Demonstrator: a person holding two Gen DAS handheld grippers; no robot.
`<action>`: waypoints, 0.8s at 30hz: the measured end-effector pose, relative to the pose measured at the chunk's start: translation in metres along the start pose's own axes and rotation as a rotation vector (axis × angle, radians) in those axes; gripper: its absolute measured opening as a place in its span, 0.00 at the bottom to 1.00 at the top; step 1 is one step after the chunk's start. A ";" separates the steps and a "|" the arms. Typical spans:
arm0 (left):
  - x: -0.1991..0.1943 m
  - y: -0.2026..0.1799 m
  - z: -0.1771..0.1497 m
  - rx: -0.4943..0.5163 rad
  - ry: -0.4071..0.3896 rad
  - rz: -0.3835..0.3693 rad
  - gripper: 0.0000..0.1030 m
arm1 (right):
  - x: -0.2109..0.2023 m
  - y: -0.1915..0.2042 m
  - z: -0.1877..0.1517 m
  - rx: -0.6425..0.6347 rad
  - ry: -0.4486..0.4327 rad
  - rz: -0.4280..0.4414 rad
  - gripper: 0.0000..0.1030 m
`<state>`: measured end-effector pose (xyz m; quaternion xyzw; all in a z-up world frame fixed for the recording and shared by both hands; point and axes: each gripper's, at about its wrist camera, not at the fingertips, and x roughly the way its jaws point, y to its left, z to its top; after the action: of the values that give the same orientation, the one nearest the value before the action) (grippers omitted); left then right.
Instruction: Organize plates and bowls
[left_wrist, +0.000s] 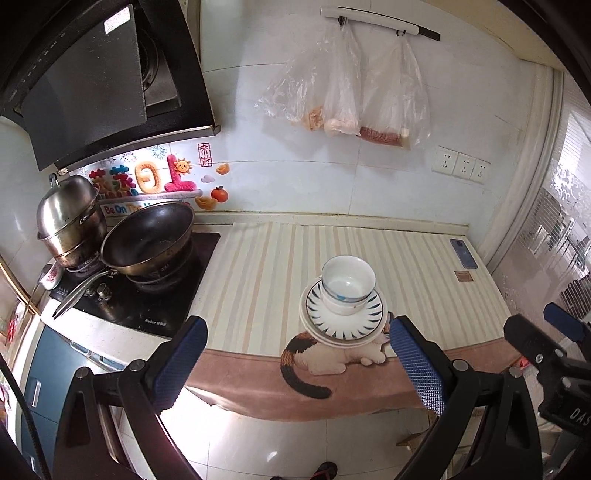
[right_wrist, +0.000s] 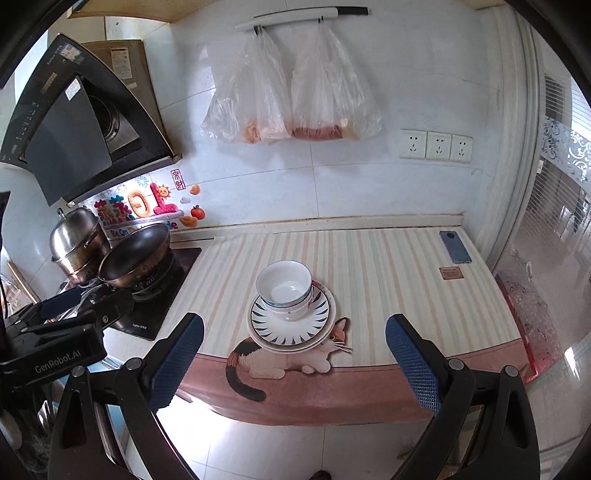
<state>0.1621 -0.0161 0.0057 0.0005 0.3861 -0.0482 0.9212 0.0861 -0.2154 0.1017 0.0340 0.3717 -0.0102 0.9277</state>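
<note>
On cat-print striped counter mat (right_wrist: 369, 258) | white blue-rimmed ceramic bowls (right_wrist: 285, 291) nested atop blue-rayed white plates (right_wrist: 291, 325), likely consolidated | left gripper (left_wrist: 299, 365), right gripper (right_wrist: 295, 362) both spread wide, empty, hanging short of mat's front edge

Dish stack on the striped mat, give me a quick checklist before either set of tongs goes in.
1. Left tongs open and empty: ok.
2. Right tongs open and empty: ok.
3. Bowls nested upright on the patterned plate: ok, though they sit toward the plate's back edge.
4. Plates stacked flat on the striped mat: ok; how many plates lie underneath, cannot tell.
5. Room around the stack: ok; the phone and the wok stand well apart from it.
6. Top bowl empty: ok, white inside with nothing in it.
</note>
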 end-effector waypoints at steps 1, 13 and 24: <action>-0.005 0.003 -0.004 0.004 0.002 -0.002 0.98 | -0.006 0.002 -0.004 0.004 -0.004 -0.001 0.98; -0.053 0.032 -0.034 0.004 -0.029 0.029 0.98 | -0.055 0.033 -0.045 0.017 -0.014 -0.016 0.98; -0.071 0.038 -0.053 0.012 -0.026 0.022 0.98 | -0.080 0.050 -0.063 0.012 -0.026 -0.029 0.98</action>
<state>0.0779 0.0297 0.0177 0.0095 0.3736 -0.0404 0.9267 -0.0136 -0.1620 0.1143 0.0343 0.3598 -0.0262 0.9320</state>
